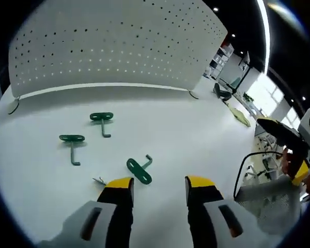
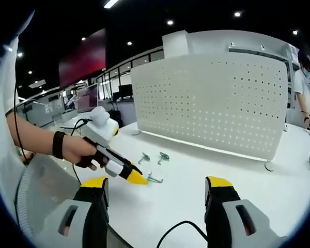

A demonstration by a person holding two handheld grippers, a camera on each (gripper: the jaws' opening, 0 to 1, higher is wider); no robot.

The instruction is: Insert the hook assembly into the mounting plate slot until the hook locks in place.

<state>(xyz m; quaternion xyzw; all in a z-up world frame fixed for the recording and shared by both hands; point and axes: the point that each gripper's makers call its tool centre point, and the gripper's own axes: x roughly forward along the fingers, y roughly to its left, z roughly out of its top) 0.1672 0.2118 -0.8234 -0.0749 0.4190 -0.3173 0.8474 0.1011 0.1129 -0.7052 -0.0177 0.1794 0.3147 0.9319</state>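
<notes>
My left gripper (image 1: 159,187) hangs wide open and empty just short of the nearest of 3 green hooks (image 1: 139,171), my right gripper (image 2: 158,188) likewise open, the perforated mounting plate (image 1: 113,46) upright beyond.

White table (image 1: 186,129); three green hooks (image 1: 102,122) lying flat, upright perforated white panel (image 1: 113,46) behind
</notes>
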